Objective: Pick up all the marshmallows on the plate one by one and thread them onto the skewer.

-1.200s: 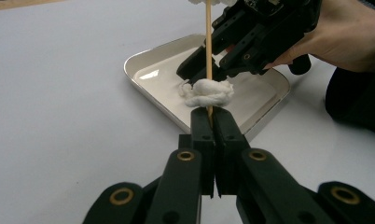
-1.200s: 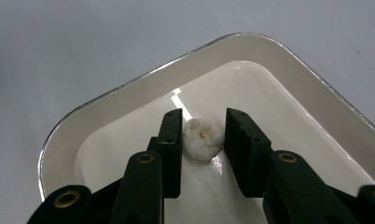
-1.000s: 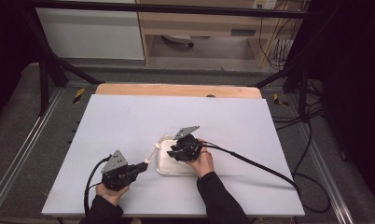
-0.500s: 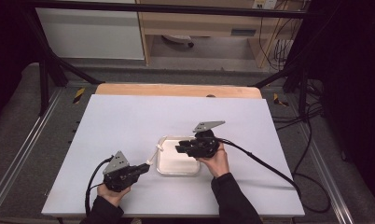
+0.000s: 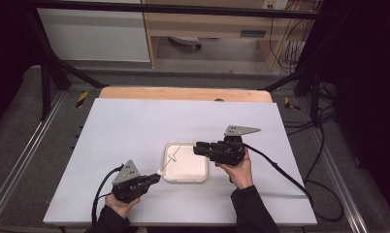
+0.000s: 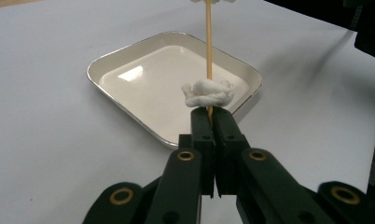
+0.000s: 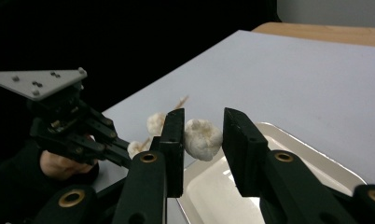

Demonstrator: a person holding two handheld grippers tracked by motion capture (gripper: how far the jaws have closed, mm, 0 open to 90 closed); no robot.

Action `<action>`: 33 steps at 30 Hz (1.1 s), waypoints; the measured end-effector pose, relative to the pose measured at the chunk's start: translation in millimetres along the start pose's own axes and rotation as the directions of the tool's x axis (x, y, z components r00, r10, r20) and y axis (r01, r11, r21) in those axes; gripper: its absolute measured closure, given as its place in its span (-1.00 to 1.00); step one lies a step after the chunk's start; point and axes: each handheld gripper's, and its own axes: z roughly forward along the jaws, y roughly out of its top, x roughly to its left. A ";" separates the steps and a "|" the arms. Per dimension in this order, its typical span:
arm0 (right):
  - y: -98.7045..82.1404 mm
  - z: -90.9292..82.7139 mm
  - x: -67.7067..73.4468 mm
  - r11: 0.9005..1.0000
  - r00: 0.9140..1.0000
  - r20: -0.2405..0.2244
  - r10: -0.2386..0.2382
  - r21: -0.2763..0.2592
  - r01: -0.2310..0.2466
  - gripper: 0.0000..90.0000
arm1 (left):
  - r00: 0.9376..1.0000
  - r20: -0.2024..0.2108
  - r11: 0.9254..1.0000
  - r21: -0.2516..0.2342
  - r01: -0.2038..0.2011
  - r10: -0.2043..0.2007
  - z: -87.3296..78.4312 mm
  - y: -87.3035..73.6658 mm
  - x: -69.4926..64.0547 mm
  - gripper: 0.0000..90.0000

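My left gripper (image 5: 156,177) (image 6: 212,116) rests near the table's front edge, shut on the butt of a thin wooden skewer (image 6: 207,46). The skewer slants up over a white square tray (image 5: 186,178). A white fluffy lump (image 6: 208,92) is threaded on it just past the jaws, and another lump (image 5: 172,156) sits near its tip. My right gripper (image 5: 197,147) (image 7: 203,125) hovers over the tray's right edge, pointing left toward the skewer. Its jaws are shut on a separate white lump (image 7: 203,137). The skewer's lumps (image 7: 156,122) and the left gripper (image 7: 122,156) lie just beyond.
The tray (image 6: 129,116) is glossy and holds nothing on its floor. The white tabletop (image 5: 135,131) spreads wide all round, with a wooden strip (image 5: 183,93) along its far edge. Cables trail off both grippers toward the front.
My right gripper has lifted out of the tray and drawn to the right, carrying the white lump. The left gripper with the skewer has stayed put.
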 end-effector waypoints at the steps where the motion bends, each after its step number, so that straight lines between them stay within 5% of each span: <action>1: 0.9 -1.1 0.8 1.000 1.000 -0.009 0.001 -0.015 -0.002 0.56 | 1.000 0.002 1.000 0.002 -0.002 0.002 0.4 0.1 -0.9 0.96; 9: 4.0 1.4 2.6 0.996 0.997 -0.063 0.039 -0.078 -0.043 0.56 | 1.000 0.017 1.000 0.005 -0.023 0.023 2.5 0.7 -5.7 0.96; 33: -5.6 23.2 -3.3 0.995 0.989 -0.111 0.094 -0.012 -0.096 0.59 | 0.999 0.030 0.999 0.008 -0.040 0.040 3.2 1.2 -9.2 0.96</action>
